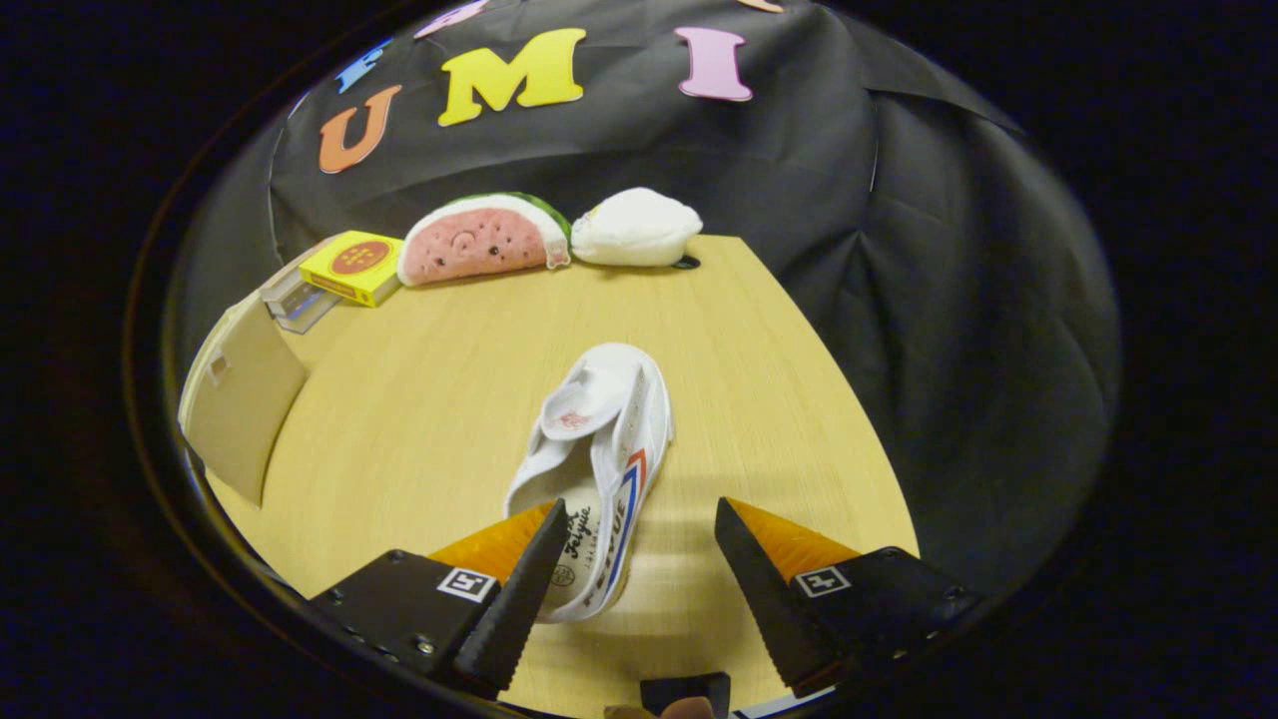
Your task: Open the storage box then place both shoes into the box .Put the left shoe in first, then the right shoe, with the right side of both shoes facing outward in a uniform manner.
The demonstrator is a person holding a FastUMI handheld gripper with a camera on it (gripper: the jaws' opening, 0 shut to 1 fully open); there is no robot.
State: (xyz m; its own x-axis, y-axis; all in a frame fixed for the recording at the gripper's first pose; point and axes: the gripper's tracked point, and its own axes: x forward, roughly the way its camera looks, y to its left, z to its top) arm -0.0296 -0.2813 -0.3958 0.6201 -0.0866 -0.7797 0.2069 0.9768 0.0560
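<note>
A hand-held gripper (pixel 639 529) hovers over a pale wooden bench (pixel 759 399), its two fingers spread wide apart and clamped on nothing. Just ahead lies a white shoe (pixel 599 459) with red and blue side stripes, resting on the bench with its heel end nearest the fingers and its toe pointing away toward twelve o'clock, tilted slightly toward one. The heel sits in the gap but hard against the left finger (pixel 519 589), at about eleven o'clock from the midpoint between the fingertips, while the right finger (pixel 759 589) stands well apart from it over bare wood. The shoe's long axis runs nearly in line with the fingers, so a grasp across its width looks to call for a small shift toward the left before closing; whether this is the left or the right shoe cannot be told from here. Off at nine o'clock, near the bench's edge, stands a cream-coloured storage box (pixel 240 399), one flat panel facing the shoe; whether it is open cannot be judged. Farther back, at about ten o'clock, a clear plastic case (pixel 295 300) lies just beside a small yellow box (pixel 354 265). Beyond them, along the far side of the bench, a plush watermelon slice (pixel 479 240) rests touching a white plush toy (pixel 634 228) at about twelve o'clock, against the black cloth wall (pixel 949 250).
</note>
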